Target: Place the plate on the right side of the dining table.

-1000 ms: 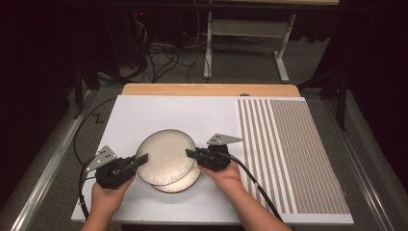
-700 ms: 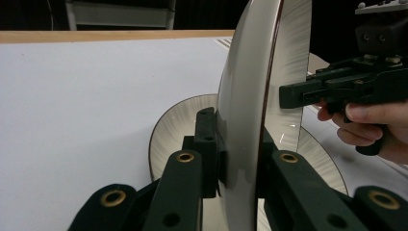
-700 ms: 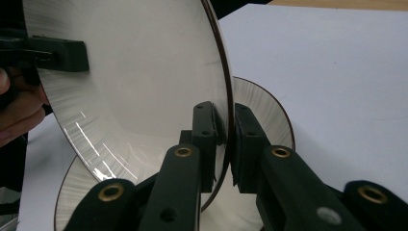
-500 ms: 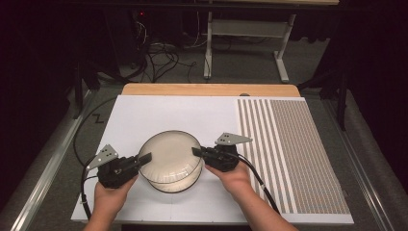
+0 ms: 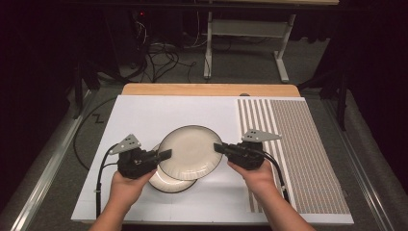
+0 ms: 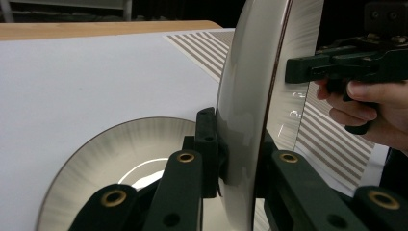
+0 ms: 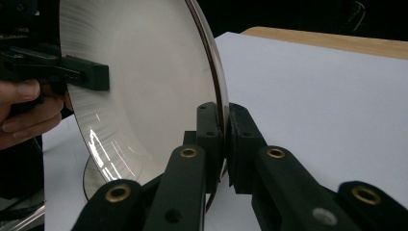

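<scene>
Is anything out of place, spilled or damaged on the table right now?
Nothing stands out. The upper plate is gripped at opposite rims by the left gripper and right gripper, above the lower plate lying flat on the white mat. No chips, cracks or spills show.

Second plate (image 5: 166, 183) lies under the lifted plate (image 5: 187, 151) – bare white sheet (image 5: 144, 115) all round

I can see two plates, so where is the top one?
In the high view the top plate is near the table's front middle, gripped at its rim between the left tool and right tool, above the lower plate.
</scene>
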{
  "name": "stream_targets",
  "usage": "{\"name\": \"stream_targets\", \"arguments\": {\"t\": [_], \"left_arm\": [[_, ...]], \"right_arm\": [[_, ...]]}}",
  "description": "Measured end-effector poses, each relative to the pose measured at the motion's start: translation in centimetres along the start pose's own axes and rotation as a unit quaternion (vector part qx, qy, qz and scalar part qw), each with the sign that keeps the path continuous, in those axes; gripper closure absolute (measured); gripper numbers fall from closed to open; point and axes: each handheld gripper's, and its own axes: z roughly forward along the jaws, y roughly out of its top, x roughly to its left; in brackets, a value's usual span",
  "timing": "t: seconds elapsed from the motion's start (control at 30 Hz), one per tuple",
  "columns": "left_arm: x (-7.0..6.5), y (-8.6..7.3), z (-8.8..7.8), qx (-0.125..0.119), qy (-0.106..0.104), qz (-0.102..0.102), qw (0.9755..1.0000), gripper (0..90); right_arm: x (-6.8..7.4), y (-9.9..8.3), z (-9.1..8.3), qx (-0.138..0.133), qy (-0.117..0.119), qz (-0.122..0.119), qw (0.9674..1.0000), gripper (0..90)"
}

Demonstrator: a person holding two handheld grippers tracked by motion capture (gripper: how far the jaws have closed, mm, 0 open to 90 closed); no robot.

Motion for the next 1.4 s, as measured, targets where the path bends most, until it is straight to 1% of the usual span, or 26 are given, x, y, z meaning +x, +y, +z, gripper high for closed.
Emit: {"name": "stream_targets", "arguments": {"t": [0.03, 0.13, 0.2, 0.23, 0.27, 0.3, 0.33, 0.37, 0.4, 0.43, 0.47, 0.57, 0.63, 0.77, 0.8, 0.83, 0.97, 1.0, 1.03, 1.07, 1.1, 1.2, 1.23, 1.27, 1.3, 1.4], "left_arm": [[-0.1, 0.2, 0.9, 0.005, -0.010, -0.006, 0.9999, 81.0], [-0.3, 0.2, 1.8, 0.011, -0.020, -0.014, 0.9996, 81.0], [-0.4, 0.3, 2.7, 0.018, -0.029, -0.026, 0.9991, 80.9], [-0.6, 0.4, 3.6, 0.021, -0.036, -0.033, 0.9986, 80.9], [-0.6, 0.4, 3.6, 0.021, -0.036, -0.033, 0.9986, 80.9], [-0.7, 0.5, 4.1, 0.024, -0.041, -0.037, 0.9982, 80.9], [-0.8, 0.5, 4.4, 0.025, -0.043, -0.040, 0.9980, 80.9], [-0.9, 0.6, 4.7, 0.026, -0.046, -0.041, 0.9977, 80.9], [-1.1, 0.6, 5.2, 0.027, -0.048, -0.041, 0.9976, 80.9], [-1.4, 0.7, 5.7, 0.030, -0.053, -0.043, 0.9972, 81.0], [-1.4, 0.7, 5.7, 0.030, -0.053, -0.043, 0.9972, 81.0], [-1.9, 0.8, 6.7, 0.033, -0.057, -0.045, 0.9968, 81.0], [-2.5, 1.0, 7.7, 0.039, -0.062, -0.046, 0.9963, 81.0], [-3.1, 1.1, 8.6, 0.045, -0.068, -0.045, 0.9957, 80.9], [-3.4, 1.2, 9.0, 0.046, -0.070, -0.046, 0.9954, 80.9], [-3.6, 1.3, 9.3, 0.047, -0.072, -0.046, 0.9952, 80.9], [-4.5, 1.8, 10.5, 0.052, -0.077, -0.047, 0.9946, 80.6], [-4.8, 1.9, 10.9, 0.054, -0.078, -0.046, 0.9944, 80.6], [-5.2, 2.1, 11.4, 0.057, -0.081, -0.046, 0.9940, 80.6], [-5.2, 2.1, 11.4, 0.057, -0.081, -0.046, 0.9940, 80.5], [-5.4, 2.2, 11.7, 0.058, -0.083, -0.044, 0.9939, 80.5], [-6.1, 2.6, 12.8, 0.064, -0.087, -0.040, 0.9934, 80.4], [-6.3, 2.7, 13.0, 0.066, -0.088, -0.039, 0.9932, 80.3], [-6.5, 2.8, 13.4, 0.068, -0.088, -0.039, 0.9930, 80.3], [-6.7, 2.9, 13.8, 0.070, -0.090, -0.038, 0.9928, 80.1], [-7.0, 3.0, 14.7, 0.075, -0.094, -0.040, 0.9919, 79.9]], "right_arm": [[-0.2, 0.0, -0.4, 0.001, -0.002, 0.002, 1.0000, 87.1], [-0.6, 0.0, -1.1, 0.005, -0.011, 0.005, 0.9999, 87.1], [-1.2, -0.1, -2.2, 0.014, -0.022, 0.014, 0.9996, 87.1], [-1.4, -0.2, -2.5, 0.016, -0.024, 0.016, 0.9994, 87.1], [-1.4, -0.2, -2.5, 0.016, -0.024, 0.016, 0.9994, 87.1], [-2.0, -0.3, -3.2, 0.021, -0.030, 0.022, 0.9991, 87.1], [-2.0, -0.3, -3.2, 0.021, -0.030, 0.022, 0.9991, 87.1], [-2.3, -0.3, -3.8, 0.024, -0.033, 0.028, 0.9988, 87.1], [-2.3, -0.3, -3.8, 0.024, -0.033, 0.028, 0.9988, 87.1], [-2.7, -0.5, -4.4, 0.026, -0.036, 0.030, 0.9986, 87.1], [-2.9, -0.5, -4.7, 0.027, -0.037, 0.032, 0.9984, 87.1], [-3.2, -0.7, -5.3, 0.028, -0.041, 0.035, 0.9982, 87.1], [-3.8, -0.9, -6.3, 0.031, -0.045, 0.039, 0.9978, 87.1], [-4.3, -1.1, -7.2, 0.035, -0.051, 0.043, 0.9972, 87.1], [-4.6, -1.2, -8.1, 0.035, -0.055, 0.044, 0.9969, 87.1], [-4.6, -1.2, -8.1, 0.035, -0.055, 0.044, 0.9969, 87.1], [-5.2, -1.4, -9.8, 0.033, -0.067, 0.050, 0.9960, 87.1], [-5.2, -1.4, -9.8, 0.033, -0.067, 0.050, 0.9960, 87.1], [-5.4, -1.5, -10.5, 0.032, -0.072, 0.053, 0.9955, 87.1], [-5.4, -1.5, -10.5, 0.032, -0.072, 0.053, 0.9955, 87.1], [-5.7, -1.6, -11.3, 0.032, -0.076, 0.053, 0.9951, 87.1], [-5.9, -1.7, -12.0, 0.033, -0.081, 0.056, 0.9947, 87.1], [-6.3, -1.9, -12.6, 0.031, -0.085, 0.057, 0.9943, 87.1], [-6.3, -1.9, -12.6, 0.031, -0.085, 0.057, 0.9943, 87.1], [-6.6, -2.1, -13.3, 0.030, -0.091, 0.062, 0.9935, 87.1], [-6.9, -2.3, -13.8, 0.030, -0.096, 0.065, 0.9929, 87.1]]}}
